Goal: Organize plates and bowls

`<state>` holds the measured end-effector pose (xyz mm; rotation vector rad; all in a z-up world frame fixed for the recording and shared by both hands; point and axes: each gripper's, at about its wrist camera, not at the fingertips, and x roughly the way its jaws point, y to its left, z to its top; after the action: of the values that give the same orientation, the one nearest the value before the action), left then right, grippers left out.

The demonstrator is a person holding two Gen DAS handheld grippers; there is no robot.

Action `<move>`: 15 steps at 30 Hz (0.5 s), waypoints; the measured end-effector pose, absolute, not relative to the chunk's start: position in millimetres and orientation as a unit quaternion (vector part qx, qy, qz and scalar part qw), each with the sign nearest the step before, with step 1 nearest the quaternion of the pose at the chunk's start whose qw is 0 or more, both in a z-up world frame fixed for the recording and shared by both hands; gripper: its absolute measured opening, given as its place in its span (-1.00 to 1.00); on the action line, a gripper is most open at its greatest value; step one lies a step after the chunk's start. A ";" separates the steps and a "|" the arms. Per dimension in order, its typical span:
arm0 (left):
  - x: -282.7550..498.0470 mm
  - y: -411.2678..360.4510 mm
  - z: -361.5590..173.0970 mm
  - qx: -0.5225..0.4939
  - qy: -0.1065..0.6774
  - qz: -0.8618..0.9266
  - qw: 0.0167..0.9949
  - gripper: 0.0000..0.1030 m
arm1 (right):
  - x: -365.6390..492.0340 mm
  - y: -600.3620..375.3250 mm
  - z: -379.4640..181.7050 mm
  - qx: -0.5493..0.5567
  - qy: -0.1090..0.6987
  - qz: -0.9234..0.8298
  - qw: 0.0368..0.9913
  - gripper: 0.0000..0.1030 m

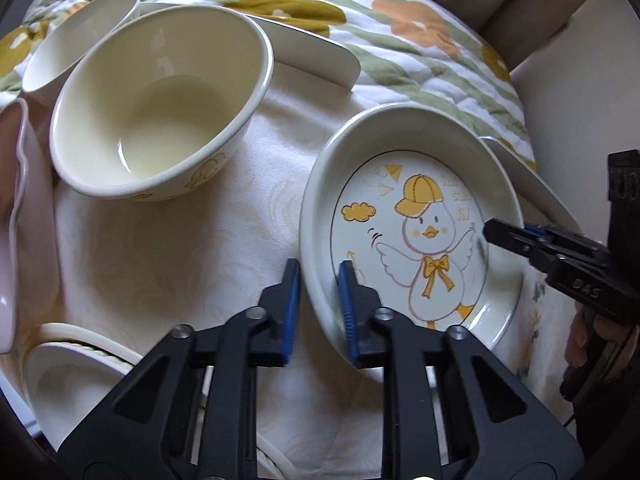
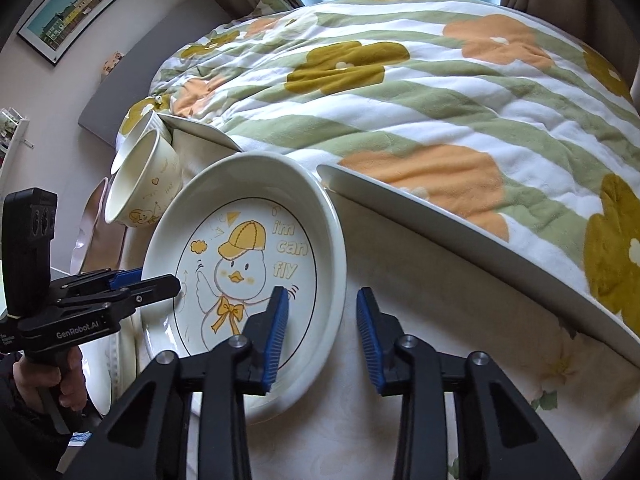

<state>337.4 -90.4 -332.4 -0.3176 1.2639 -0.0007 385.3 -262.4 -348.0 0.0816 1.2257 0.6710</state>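
Two tongs straddle opposite rims of the duck plate (image 1: 420,240), which sits on the counter (image 1: 168,264) right of the cream bowl (image 1: 160,108). Left tongs (image 1: 320,280) and right tongs (image 2: 322,300) both stand apart, apparently positioned for a shared lift.

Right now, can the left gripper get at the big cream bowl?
Probably yes. The left gripper straddles the duck plate rim, jaws open; bare tablecloth lies between it and the cream bowl.
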 end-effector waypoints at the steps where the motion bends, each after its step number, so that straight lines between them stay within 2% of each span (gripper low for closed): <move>1: 336.6 -90.3 -332.1 -0.149 0.587 0.001 0.796 -0.75 | 385.8 -261.6 -348.6 0.035 0.565 0.307 0.765 -0.71; 15: 330.9 -102.5 -311.6 -0.118 0.577 0.001 0.808 -0.75 | 381.3 -270.5 -335.7 0.052 0.552 0.311 0.772 -0.72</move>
<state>330.9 -102.5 -311.6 -0.2531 1.2351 0.0019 381.3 -270.5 -335.7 0.1132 1.1965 0.6742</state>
